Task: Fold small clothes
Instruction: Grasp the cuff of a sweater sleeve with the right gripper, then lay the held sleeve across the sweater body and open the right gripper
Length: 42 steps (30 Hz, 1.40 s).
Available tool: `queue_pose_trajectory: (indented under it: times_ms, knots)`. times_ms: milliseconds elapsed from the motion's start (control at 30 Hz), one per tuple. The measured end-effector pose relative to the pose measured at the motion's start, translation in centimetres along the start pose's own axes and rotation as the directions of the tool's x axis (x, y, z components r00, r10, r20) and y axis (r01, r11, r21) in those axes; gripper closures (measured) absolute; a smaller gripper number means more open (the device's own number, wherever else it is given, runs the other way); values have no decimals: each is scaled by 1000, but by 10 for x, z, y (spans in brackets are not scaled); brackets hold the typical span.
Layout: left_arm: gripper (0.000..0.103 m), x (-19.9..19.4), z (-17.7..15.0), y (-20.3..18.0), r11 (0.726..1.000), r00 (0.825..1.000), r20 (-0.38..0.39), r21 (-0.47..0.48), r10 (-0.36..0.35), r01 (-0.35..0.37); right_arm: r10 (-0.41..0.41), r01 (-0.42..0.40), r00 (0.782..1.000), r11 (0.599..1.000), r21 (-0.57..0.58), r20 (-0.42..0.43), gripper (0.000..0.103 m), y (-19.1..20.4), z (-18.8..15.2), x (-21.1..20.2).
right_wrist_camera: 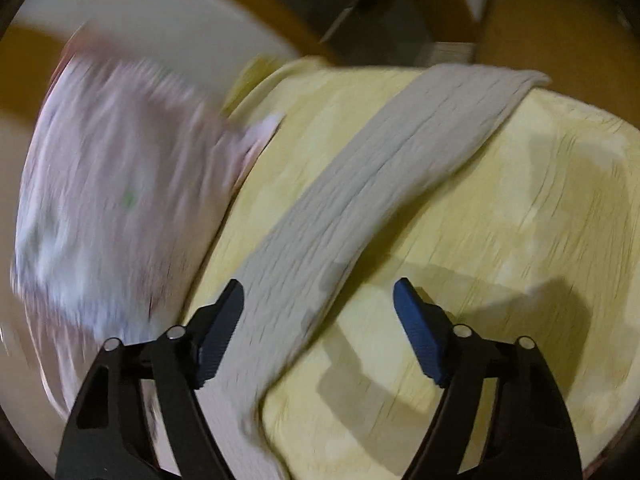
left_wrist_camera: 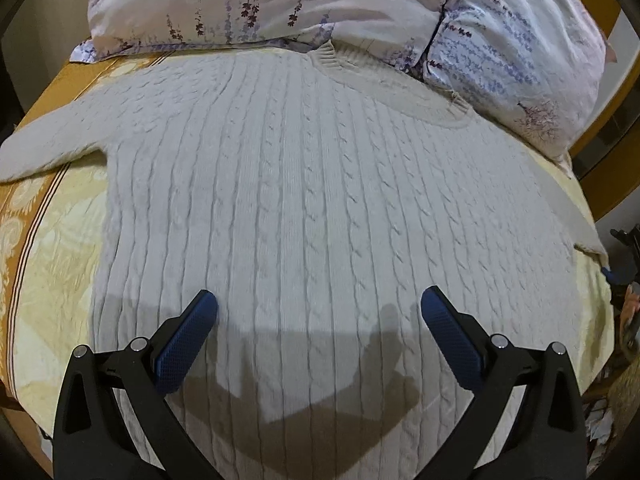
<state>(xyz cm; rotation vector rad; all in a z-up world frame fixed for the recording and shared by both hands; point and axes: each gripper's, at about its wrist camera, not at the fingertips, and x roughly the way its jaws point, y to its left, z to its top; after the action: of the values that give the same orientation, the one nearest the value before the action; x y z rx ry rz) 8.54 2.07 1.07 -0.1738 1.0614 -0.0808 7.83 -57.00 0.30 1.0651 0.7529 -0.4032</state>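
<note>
- Sweater (left_wrist_camera: 304, 184), left wrist view: white cable-knit, spread flat on yellow bedspread (left_wrist_camera: 52, 272), collar (left_wrist_camera: 340, 60) up against floral pillows (left_wrist_camera: 280, 4), left-side sleeve (left_wrist_camera: 48, 148) stretched out to the side.
- Left gripper (left_wrist_camera: 319, 304) hovers over lower body of the knit, jaws wide apart, holding nothing; its shadow falls on the fabric.
- Handling guess: thick, soft, floppy knit, probably on the heavier side for a small garment; grippy, not slippery, will sag and stretch if lifted by one point. Best hold looks like hem or shoulder edge, pinching through both layers.
- Right wrist view, blurred: other sleeve (right_wrist_camera: 360, 184) runs diagonally across bedspread (right_wrist_camera: 520, 208) to its cuff (right_wrist_camera: 524, 78); pillow (right_wrist_camera: 120, 168) at left.
- Right gripper (right_wrist_camera: 319, 292) spread open, empty, straddling sleeve near its base; whether touching, cannot tell.
- Sleeve is likely lighter; cuff looks a good grab point for folding inward.
</note>
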Motion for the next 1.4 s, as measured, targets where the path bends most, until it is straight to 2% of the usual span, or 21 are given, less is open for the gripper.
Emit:
queue_pose_trajectory:
  times_ms: [67,200,367,400,433,467,633,733,833,933,1000,1100,1167,1200,1267,1300,1333,1367,1400]
  knots:
    - [1,3,4,-3,1000,1000,3,20,14,-14,-24,23,1000,998,56,7,37,-14,20,7]
    - [1,2,11,-5,1000,1000,20,27,-13,13,-39,36,999,991,126,25,54,-34,41,11]
    - [1,9,19,-4,1000,1000,-5,6,-22,22,-102,95,993,990,101,61,66,-34,50,14]
    - [1,9,19,-4,1000,1000,-1,5,-23,23,-111,104,992,990,94,67,74,-34,49,14]
    - [1,9,20,-3,1000,1000,3,3,-24,24,-130,124,989,990,72,77,84,-33,50,15]
    - [1,9,20,-2,1000,999,9,-3,-31,31,-138,134,987,989,58,80,88,-30,49,16]
    - [1,6,22,8,995,996,41,-52,-79,81,-162,183,974,975,-129,160,94,7,44,8]
    - [1,5,26,11,995,995,44,-55,-86,89,-97,149,975,954,-260,200,94,44,33,-7]
    - [1,2,28,13,994,994,59,-54,-96,99,7,75,979,918,-389,204,94,89,12,-18]
    - [1,-1,31,14,993,992,70,-58,-101,105,121,-33,982,870,-492,148,94,131,-23,-24]
    - [1,-1,32,15,994,993,69,-58,-93,97,188,-123,980,818,-562,60,94,161,-59,-18]
    - [1,-3,33,16,994,994,73,-55,-86,90,216,-198,975,746,-636,-50,94,187,-110,-3]
    - [1,-6,33,17,993,992,83,-58,-96,101,185,-246,969,694,-677,-162,94,197,-158,18]
    - [1,-7,33,17,993,991,87,-58,-101,106,169,-251,968,685,-684,-186,94,200,-169,27]
    - [1,-11,33,18,992,990,95,-58,-107,113,85,-252,962,644,-722,-261,94,199,-210,50]
    - [1,-12,34,19,992,989,95,-59,-109,115,61,-250,960,633,-733,-275,90,197,-221,54]
    - [1,-13,34,20,991,989,95,-60,-110,116,29,-253,953,628,-736,-303,86,194,-233,62]
    - [1,-15,34,22,991,989,95,-64,-113,119,6,-252,946,637,-728,-323,83,193,-238,67]
    - [1,-16,33,24,990,989,97,-67,-115,122,2,-257,941,657,-709,-339,76,190,-239,68]
